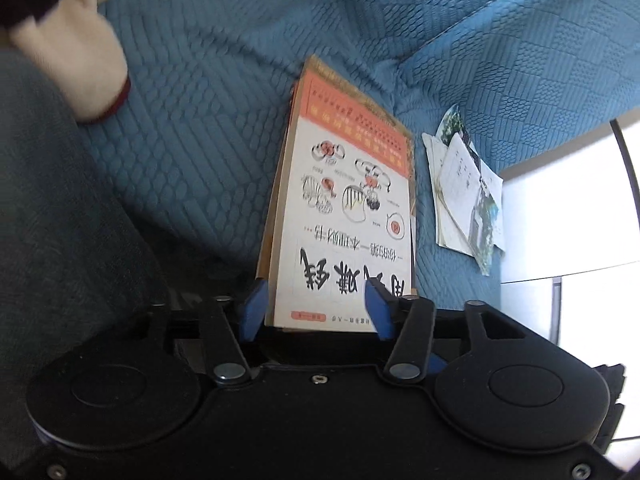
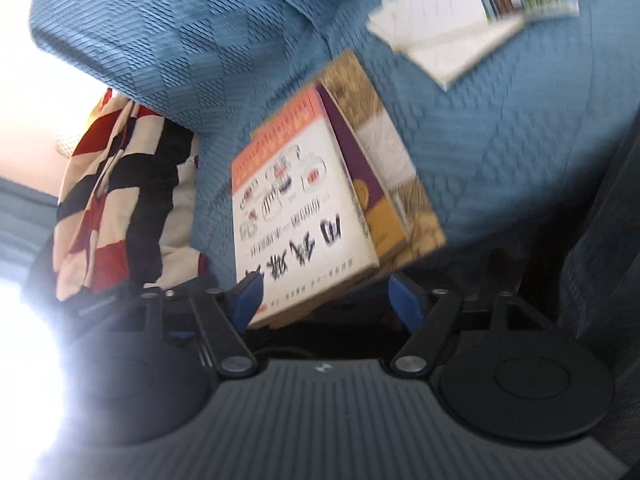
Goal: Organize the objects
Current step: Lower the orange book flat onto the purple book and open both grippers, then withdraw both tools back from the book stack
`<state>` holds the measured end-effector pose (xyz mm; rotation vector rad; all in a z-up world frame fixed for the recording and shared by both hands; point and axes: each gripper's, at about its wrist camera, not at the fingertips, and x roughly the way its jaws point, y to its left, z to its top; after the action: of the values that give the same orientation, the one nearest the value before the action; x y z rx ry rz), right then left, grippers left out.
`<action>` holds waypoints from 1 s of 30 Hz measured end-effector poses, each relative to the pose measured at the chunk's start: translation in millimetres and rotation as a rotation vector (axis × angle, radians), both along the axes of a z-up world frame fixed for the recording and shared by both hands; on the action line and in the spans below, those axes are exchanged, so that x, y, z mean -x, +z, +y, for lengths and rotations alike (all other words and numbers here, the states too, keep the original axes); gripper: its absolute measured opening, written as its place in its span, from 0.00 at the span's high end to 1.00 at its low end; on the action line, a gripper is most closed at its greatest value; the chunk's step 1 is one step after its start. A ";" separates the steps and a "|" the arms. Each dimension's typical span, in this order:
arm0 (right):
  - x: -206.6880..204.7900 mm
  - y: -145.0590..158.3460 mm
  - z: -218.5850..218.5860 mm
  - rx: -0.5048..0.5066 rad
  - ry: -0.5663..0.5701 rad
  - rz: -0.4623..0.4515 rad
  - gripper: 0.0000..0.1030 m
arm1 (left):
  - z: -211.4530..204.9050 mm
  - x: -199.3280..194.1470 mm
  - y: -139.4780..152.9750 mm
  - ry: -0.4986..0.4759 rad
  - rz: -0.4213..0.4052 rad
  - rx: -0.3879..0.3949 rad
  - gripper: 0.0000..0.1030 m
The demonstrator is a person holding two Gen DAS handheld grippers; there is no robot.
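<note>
1. We take the step in hand to be letting go of the stack of paperback books, its top one white-covered with an orange band and black brush lettering [image 1: 340, 216], which lies on the blue quilted sofa cover [image 1: 208, 92].
2. The left tongs [image 1: 314, 308] stand open: the blue pads flank the stack's near end, and we see no squeeze on it.
3. The right tongs [image 2: 326, 300] stand open too, wider, with the stack's near corner between the pads and a clear gap at the right pad.
4. Next, we judge, both tongs should draw back clear of the stack, then turn to the loose white booklets with green photo covers [image 1: 466, 192], which lie beyond the stack, near but apart from it.
5. Only the right wrist view shows the purple-and-yellow book [image 2: 368, 196] and the tan patterned one under the top book, fanned out unevenly, and a red, black and cream checked cloth [image 2: 120, 196] beside the stack.
6. Only the left wrist view shows a cream sleeve with a red cuff [image 1: 92, 68], well apart from the stack.
</note>
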<state>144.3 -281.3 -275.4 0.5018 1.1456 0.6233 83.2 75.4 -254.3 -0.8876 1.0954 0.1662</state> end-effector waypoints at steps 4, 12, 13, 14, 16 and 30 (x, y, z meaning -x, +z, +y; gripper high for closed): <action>-5.3 11.9 6.2 0.032 0.006 -0.134 0.23 | -2.9 -5.7 15.0 0.002 -0.048 -0.078 0.39; -27.4 0.4 25.7 0.102 -0.003 -0.340 0.21 | 6.9 -38.8 3.9 0.020 -0.111 -0.140 0.37; -31.5 -3.4 26.5 0.104 0.002 -0.340 0.21 | 7.3 -42.9 1.9 0.017 -0.122 -0.150 0.37; -34.7 -6.9 29.0 0.111 0.007 -0.331 0.21 | 6.7 -47.9 -2.1 0.014 -0.111 -0.164 0.37; -39.1 -13.3 33.0 0.118 0.022 -0.325 0.21 | 6.2 -56.4 -9.7 0.003 -0.099 -0.177 0.38; -33.4 -30.2 44.7 0.193 0.067 -0.297 0.28 | -3.2 -67.2 -45.4 -0.041 -0.042 -0.161 0.55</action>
<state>177.7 -236.7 -305.6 0.1980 0.9312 0.6145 150.4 72.2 -299.7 -0.7215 1.0455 0.1978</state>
